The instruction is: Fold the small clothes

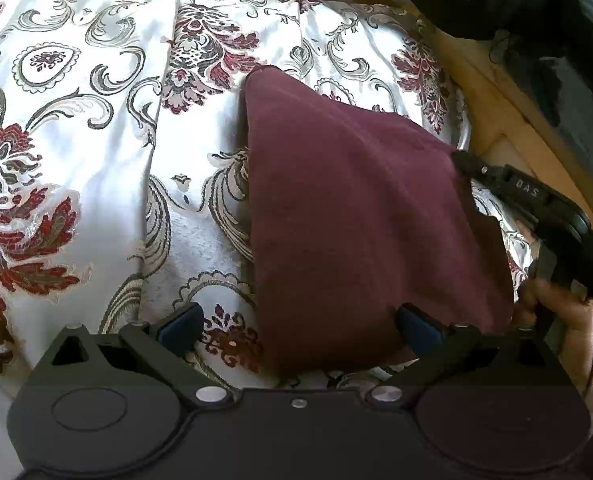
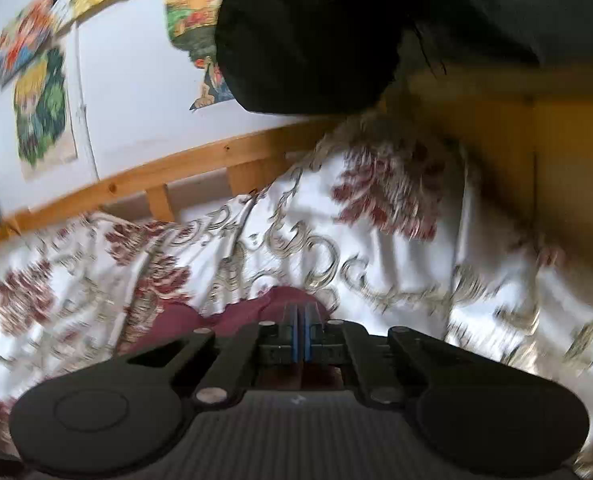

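Nearest the left wrist camera, the left gripper (image 1: 300,322) hovers with fingers apart over the near edge of the maroon cloth (image 1: 360,216) — its long axis runs away from them across the floral bedspread (image 1: 76,120). Farther right, the right gripper (image 2: 299,334) is clamped on the cloth's right edge — lifting it toward the left.

One maroon garment (image 1: 360,216) lies on one floral bedspread (image 1: 76,120) with two grippers, the left gripper (image 1: 300,326) and the right gripper (image 2: 300,330), while roughly four colourful pictures (image 2: 40,92), blurred, hang on the wall.
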Demonstrator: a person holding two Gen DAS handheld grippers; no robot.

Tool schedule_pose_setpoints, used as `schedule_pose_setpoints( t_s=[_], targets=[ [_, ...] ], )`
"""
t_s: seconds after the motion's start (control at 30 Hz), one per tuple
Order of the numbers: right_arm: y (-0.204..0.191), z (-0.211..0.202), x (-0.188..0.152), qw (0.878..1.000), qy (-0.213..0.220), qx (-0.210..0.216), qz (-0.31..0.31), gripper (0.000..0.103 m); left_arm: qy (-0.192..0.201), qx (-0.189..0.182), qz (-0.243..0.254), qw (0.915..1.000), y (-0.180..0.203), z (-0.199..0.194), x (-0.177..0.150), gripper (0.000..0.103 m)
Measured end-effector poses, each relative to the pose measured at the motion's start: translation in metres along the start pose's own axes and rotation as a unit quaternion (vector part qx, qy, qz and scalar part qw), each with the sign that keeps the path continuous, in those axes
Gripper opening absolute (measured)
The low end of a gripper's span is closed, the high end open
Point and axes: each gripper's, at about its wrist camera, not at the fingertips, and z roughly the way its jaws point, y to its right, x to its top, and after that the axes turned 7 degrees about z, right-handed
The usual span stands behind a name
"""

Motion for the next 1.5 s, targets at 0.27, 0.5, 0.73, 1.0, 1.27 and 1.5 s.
schedule_pose_setpoints(
  t_s=[0.27,0.5,0.73,1.0,1.27,1.5],
  targets=[
    [0.020,0.022,-0.016,0.997,-0.049,-0.021,0.048,0.004,-0.002,-0.004,0.009,1.0000,0.000,0.002,0.000,0.102],
    [0.021,0.014,-0.008,0.995,-0.052,-0.005,0.089,0.028,-0.001,-0.007,0.012,0.9999,-0.001,0.001,-0.002,0.102],
    [0.028,0.031,-0.011,0.991,-0.041,0.022,0.125,0.031,0.004,0.002,0.012,0.9999,0.003,0.002,-0.004,0.102],
    [-0.030,0.017,-0.002,0.996,0.018,0.056,-0.064,0.009,0.000,0.005,0.012,0.9999,0.001,0.002,-0.003,0.102],
    [0.021,0.038,-0.007,0.997,-0.041,-0.005,0.063,0.010,0.001,0.006,0.011,0.9999,0.000,0.002,-0.003,0.102],
    [0.048,0.041,-0.011,0.982,-0.084,0.058,0.159,0.063,0.003,0.003,0.015,0.9999,0.000,0.001,-0.005,0.102]
  ],
)
